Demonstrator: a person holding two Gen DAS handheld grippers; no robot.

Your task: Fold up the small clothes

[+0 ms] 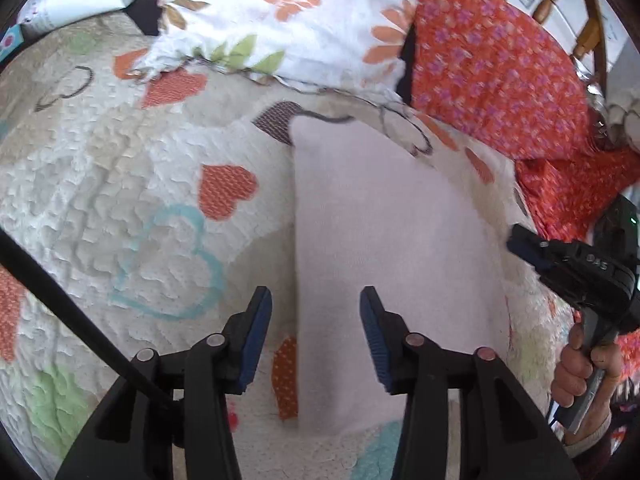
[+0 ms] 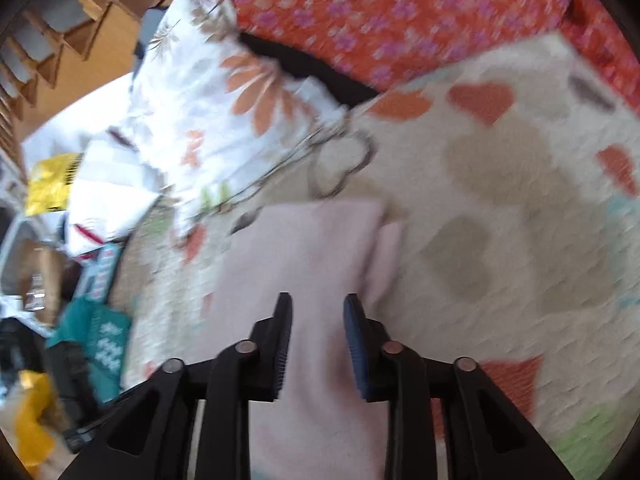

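Pale pink garment (image 1: 384,248) lies folded flat on the heart-patterned quilt (image 1: 120,184). Left gripper (image 1: 316,300) hovers over its near edge, jaws apart, empty. Right gripper (image 2: 318,304) hangs above it too, jaws apart. Floral pillow (image 1: 280,20) and orange fabric (image 1: 500,72) beyond.

The folded pale pink knit garment (image 1: 396,240) lay flat on the cream quilted bedspread with heart patches (image 1: 120,184). Seen from the left wrist, the white pillow with orange flower print (image 1: 280,20) lay beyond the garment at eleven o'clock, on the bedspread's far edge. The orange-red cushion with purple flowers (image 1: 492,68) sat at one o'clock, just beside the pillow. The wooden spindle chair (image 1: 588,32) stood behind the cushion. The right gripper (image 1: 524,244) came in at three o'clock by the garment's right edge.
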